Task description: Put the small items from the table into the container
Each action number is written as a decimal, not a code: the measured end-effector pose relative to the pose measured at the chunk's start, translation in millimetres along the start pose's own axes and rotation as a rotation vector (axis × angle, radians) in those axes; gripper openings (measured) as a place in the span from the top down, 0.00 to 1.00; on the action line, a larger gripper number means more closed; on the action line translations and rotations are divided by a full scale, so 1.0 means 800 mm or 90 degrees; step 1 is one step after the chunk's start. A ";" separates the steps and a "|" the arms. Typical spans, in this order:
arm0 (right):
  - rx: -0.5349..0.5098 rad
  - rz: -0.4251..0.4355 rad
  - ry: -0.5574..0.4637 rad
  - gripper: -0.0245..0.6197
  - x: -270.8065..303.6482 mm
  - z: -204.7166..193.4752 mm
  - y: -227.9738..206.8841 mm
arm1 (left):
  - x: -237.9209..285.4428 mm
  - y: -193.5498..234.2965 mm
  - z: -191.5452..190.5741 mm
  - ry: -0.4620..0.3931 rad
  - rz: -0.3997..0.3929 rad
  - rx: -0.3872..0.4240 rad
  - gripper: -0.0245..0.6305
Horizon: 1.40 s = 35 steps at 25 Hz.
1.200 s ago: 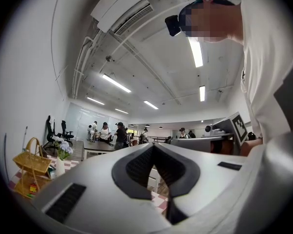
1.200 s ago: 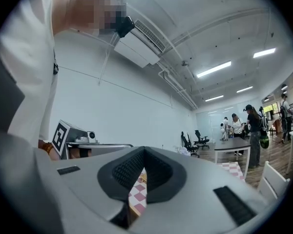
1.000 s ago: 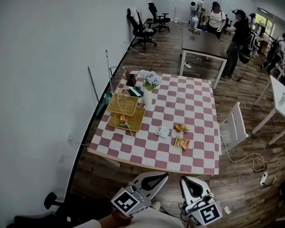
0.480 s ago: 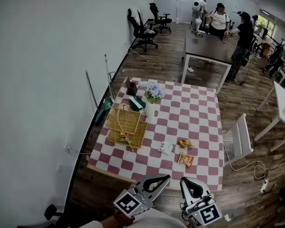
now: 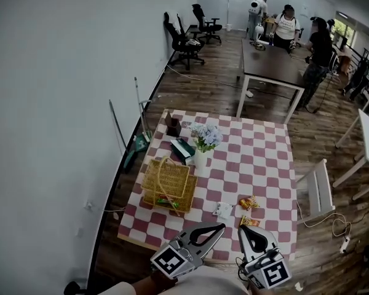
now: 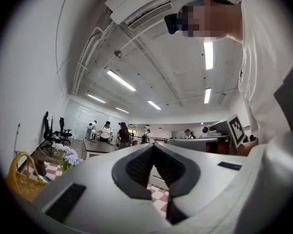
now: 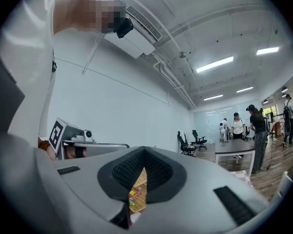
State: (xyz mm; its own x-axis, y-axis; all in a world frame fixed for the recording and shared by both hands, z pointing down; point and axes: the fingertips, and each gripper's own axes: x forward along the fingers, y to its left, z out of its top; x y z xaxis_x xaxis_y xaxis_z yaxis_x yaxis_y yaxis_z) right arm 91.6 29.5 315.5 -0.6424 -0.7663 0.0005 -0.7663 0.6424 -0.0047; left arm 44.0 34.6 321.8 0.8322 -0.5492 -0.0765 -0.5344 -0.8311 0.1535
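A table with a pink-and-white checked cloth [image 5: 258,158] stands in front of me. On its left side lies a wicker basket [image 5: 169,186] with a handle and some small items inside. Near the front edge lie a white packet [image 5: 223,211] and two orange snack packs [image 5: 249,203] [image 5: 249,221]. My left gripper [image 5: 220,228] and right gripper [image 5: 242,230] hover side by side just short of the front edge, both shut and holding nothing. In the left gripper view the left gripper [image 6: 153,146] points past the basket [image 6: 18,179]. In the right gripper view the right gripper [image 7: 144,150] shows the basket [image 7: 136,195] behind its jaws.
A vase of pale blue flowers [image 5: 206,141], a green thing [image 5: 183,147] and a brown box [image 5: 172,125] stand behind the basket. A white chair [image 5: 317,186] is at the table's right. A dark table [image 5: 273,57] with people and office chairs [image 5: 184,39] stands farther back.
The table has come closer and lower in the head view. Both grippers now sit at its front edge instead of well short of it. Their jaws look the same.
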 end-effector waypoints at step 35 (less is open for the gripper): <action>-0.029 -0.017 0.134 0.93 -0.012 -0.092 -0.029 | 0.029 0.015 -0.082 0.083 -0.032 -0.064 0.95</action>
State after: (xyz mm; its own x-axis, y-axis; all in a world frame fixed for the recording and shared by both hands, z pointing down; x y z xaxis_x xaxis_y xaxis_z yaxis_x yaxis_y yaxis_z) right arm 114.8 22.2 389.3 -0.6045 -0.7689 0.2082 -0.7796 0.6248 0.0436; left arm 66.1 17.5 386.3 0.8728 -0.4865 0.0409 -0.4802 -0.8404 0.2512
